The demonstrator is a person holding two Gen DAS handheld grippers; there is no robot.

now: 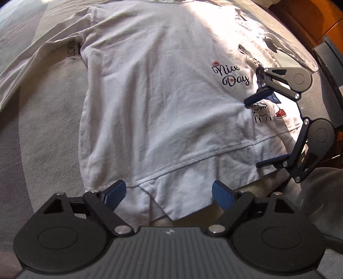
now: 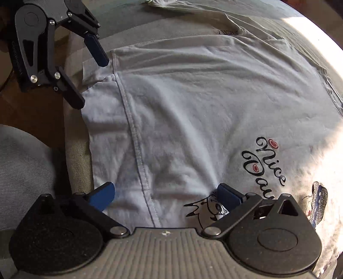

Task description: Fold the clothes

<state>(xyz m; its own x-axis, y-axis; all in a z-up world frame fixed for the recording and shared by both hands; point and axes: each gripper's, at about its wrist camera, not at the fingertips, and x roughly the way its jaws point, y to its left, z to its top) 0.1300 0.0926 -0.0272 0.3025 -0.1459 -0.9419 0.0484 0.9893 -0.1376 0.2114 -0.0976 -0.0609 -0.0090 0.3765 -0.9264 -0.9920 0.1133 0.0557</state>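
Note:
A white long-sleeved shirt [image 1: 154, 103] with "Nice Day" lettering [image 1: 230, 76] lies spread on a grey striped cover [image 1: 38, 133]. Its bottom hem [image 1: 171, 171] faces me. My left gripper [image 1: 169, 194] is open, its blue pads on either side of the hem's lower flap, just above the cloth. In the left wrist view my right gripper [image 1: 255, 132] is open too, over the shirt's right edge by the printed animal. The right wrist view shows the shirt [image 2: 193, 103], the right gripper [image 2: 166, 196] open over the hem seam [image 2: 135, 137], and the left gripper [image 2: 92, 83] open at the hem corner.
One sleeve [image 1: 32, 64] stretches away to the far left on the cover. Bright sunlight washes out the shirt's upper part [image 1: 203, 23]. A wooden surface [image 1: 310, 17] shows at the far right. Grey cloth of a person's clothing [image 2: 21, 171] lies at the near left.

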